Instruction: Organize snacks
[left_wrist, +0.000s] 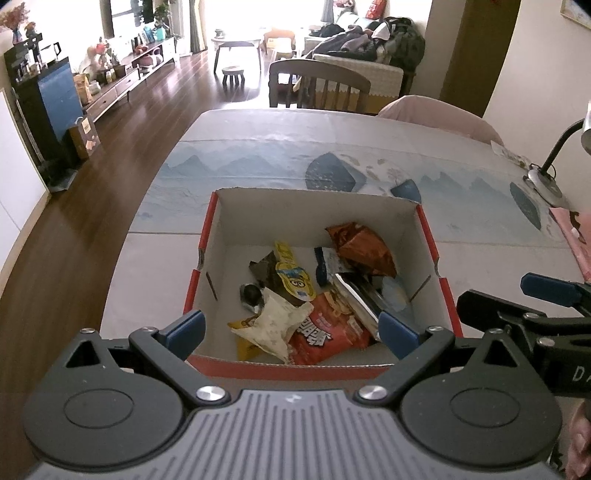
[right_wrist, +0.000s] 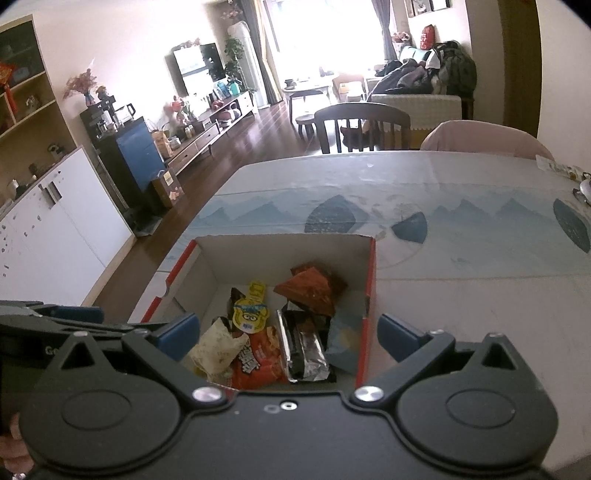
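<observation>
A red-sided cardboard box (left_wrist: 428, 236) (right_wrist: 370, 280) with a white inside stands on the table and holds several snack packs: an orange-red pack (left_wrist: 328, 332) (right_wrist: 258, 360), a brown-orange pack (left_wrist: 364, 245) (right_wrist: 310, 288), a yellow cartoon pack (left_wrist: 293, 275) (right_wrist: 251, 312), a cream pack (left_wrist: 275, 325) (right_wrist: 218, 349) and a silver pack (left_wrist: 356, 293) (right_wrist: 304, 345). My left gripper (left_wrist: 291, 330) is open and empty above the box's near edge. My right gripper (right_wrist: 290, 334) is open and empty, over the box's near right part. Each gripper shows at the edge of the other's view.
The table (left_wrist: 258, 155) (right_wrist: 461, 295) has a blue mountain-print cloth. A desk lamp (left_wrist: 550, 173) and a pink item (left_wrist: 576, 236) are at the right edge. Two chairs (left_wrist: 317, 86) (right_wrist: 364, 127) stand at the far side. The wooden floor (left_wrist: 74, 221) lies to the left.
</observation>
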